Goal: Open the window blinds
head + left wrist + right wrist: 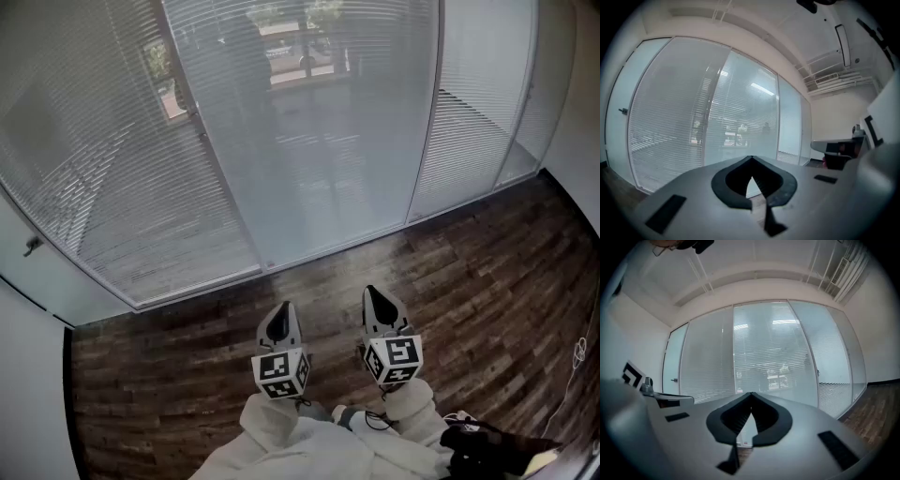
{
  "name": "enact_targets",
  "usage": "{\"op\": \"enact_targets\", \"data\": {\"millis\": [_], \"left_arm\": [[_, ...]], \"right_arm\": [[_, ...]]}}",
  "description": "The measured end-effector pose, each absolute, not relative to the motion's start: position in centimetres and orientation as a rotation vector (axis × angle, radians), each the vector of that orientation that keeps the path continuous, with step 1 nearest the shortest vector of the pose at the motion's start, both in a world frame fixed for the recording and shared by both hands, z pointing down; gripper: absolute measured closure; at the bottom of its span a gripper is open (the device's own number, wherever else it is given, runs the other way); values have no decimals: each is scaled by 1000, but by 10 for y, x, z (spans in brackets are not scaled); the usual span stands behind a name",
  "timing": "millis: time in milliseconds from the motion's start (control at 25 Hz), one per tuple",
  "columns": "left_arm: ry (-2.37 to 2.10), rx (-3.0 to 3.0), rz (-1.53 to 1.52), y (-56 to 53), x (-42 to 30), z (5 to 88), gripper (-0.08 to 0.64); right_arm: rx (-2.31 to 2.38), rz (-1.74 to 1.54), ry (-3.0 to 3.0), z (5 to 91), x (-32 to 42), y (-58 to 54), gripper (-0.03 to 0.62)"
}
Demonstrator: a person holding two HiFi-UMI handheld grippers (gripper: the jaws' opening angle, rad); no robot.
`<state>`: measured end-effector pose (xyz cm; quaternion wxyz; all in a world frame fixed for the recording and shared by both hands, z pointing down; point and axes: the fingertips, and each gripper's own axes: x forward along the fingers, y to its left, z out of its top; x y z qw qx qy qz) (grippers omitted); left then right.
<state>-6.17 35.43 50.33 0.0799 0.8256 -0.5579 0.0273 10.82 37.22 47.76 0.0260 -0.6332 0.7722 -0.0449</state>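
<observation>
White blinds (112, 169) (fine horizontal stripes) — dark brown floor (487, 281).

No word, number, brand name or sign can be read in any of the views. The only printed marks are the black-and-white square markers (276, 367) on the cube of the left gripper (283, 309) and the like markers on the cube of the right gripper (375, 294). They are plain block patterns with no letters or digits, and each gripper view shows only a cut-off piece of the other's marker at its edge
</observation>
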Motion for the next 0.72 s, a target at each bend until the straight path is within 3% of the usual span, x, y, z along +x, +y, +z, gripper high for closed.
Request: {"op": "enact_targets", "data": {"millis": [720], "left_arm": [[-1716,2438,63,211,-63,509,561]], "right_arm": [[-1987,-171,2327,485,131,229,581]]}}
